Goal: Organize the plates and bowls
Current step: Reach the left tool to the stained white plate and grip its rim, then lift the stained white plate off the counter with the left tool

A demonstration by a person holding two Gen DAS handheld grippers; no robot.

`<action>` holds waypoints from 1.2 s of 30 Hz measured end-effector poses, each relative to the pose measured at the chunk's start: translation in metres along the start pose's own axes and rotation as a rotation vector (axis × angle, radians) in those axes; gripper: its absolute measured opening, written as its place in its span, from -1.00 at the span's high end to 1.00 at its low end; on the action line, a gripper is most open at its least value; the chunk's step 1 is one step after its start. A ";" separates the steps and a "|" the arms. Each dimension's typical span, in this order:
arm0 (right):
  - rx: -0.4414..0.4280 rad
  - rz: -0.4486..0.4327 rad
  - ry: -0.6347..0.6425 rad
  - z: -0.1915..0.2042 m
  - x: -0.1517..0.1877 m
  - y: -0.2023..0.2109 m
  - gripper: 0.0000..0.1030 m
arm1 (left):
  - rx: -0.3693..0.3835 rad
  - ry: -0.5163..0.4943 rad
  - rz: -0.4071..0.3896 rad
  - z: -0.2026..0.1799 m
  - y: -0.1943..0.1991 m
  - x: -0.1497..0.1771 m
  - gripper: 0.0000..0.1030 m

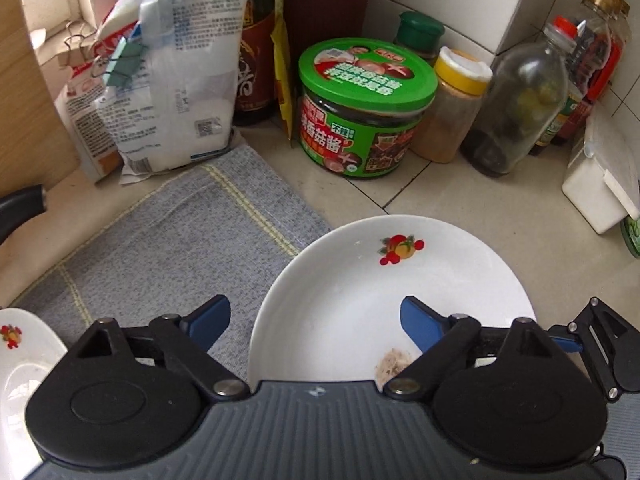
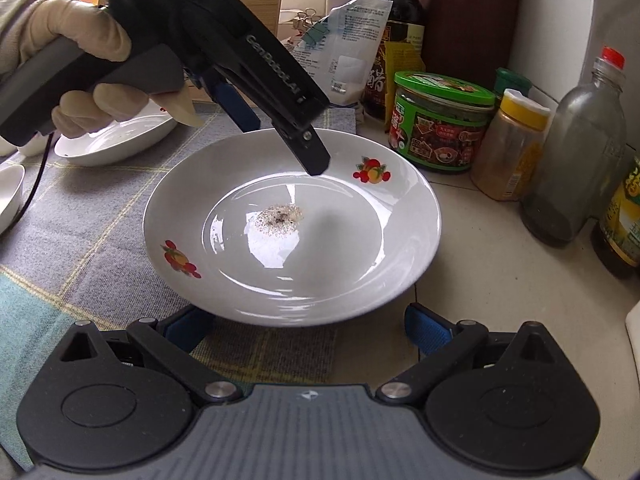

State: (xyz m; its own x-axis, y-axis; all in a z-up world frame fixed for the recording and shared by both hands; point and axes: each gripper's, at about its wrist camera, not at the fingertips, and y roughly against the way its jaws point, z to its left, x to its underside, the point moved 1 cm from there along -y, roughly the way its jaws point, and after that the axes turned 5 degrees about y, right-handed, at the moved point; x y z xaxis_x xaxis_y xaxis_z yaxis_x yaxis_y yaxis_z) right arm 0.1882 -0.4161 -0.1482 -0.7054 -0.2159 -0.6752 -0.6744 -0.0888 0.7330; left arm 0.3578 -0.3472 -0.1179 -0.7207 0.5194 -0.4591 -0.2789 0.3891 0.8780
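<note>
A white plate (image 2: 328,264) with fruit prints and a brown speck patch lies half on the grey checked cloth (image 2: 80,216), half on the tiled counter. My left gripper (image 2: 280,142), held by a gloved hand (image 2: 76,28), reaches down over the plate's far rim. Seen from the left wrist, that left gripper (image 1: 316,320) is open and straddles the plate (image 1: 380,280) rim, one finger inside and one over the cloth. My right gripper (image 2: 306,328) is open at the plate's near rim, a blue pad on each side and nothing held. Another white dish (image 2: 116,140) sits behind, a third dish (image 2: 8,196) at the left edge.
A green-lidded jar (image 1: 364,112), a yellow-capped spice jar (image 1: 452,108), a glass bottle (image 1: 516,108) and more bottles crowd the back right. Clipped bags (image 1: 168,80) and a dark bottle (image 1: 256,60) stand at the back left. A white box (image 1: 600,184) sits right.
</note>
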 end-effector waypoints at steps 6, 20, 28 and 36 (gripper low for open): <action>-0.035 -0.011 0.028 -0.003 -0.002 -0.003 -1.00 | 0.024 0.007 0.029 -0.001 -0.010 -0.006 -0.60; -0.064 -0.041 0.086 -0.002 -0.004 -0.004 -1.00 | 0.050 -0.026 0.073 -0.003 -0.019 -0.010 -0.45; -0.082 -0.061 0.099 -0.003 -0.002 -0.004 -1.00 | 0.065 -0.073 0.101 -0.005 -0.024 -0.013 -0.45; -0.100 -0.069 0.092 -0.005 -0.001 -0.005 -1.00 | 0.113 -0.135 0.134 -0.003 -0.026 -0.023 -0.45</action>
State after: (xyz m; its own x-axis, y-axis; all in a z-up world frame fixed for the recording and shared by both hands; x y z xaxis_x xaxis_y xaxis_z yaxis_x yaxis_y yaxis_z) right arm 0.1928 -0.4203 -0.1509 -0.6323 -0.2935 -0.7170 -0.6920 -0.2022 0.6930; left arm 0.3799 -0.3712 -0.1296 -0.6531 0.6660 -0.3604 -0.1080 0.3891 0.9148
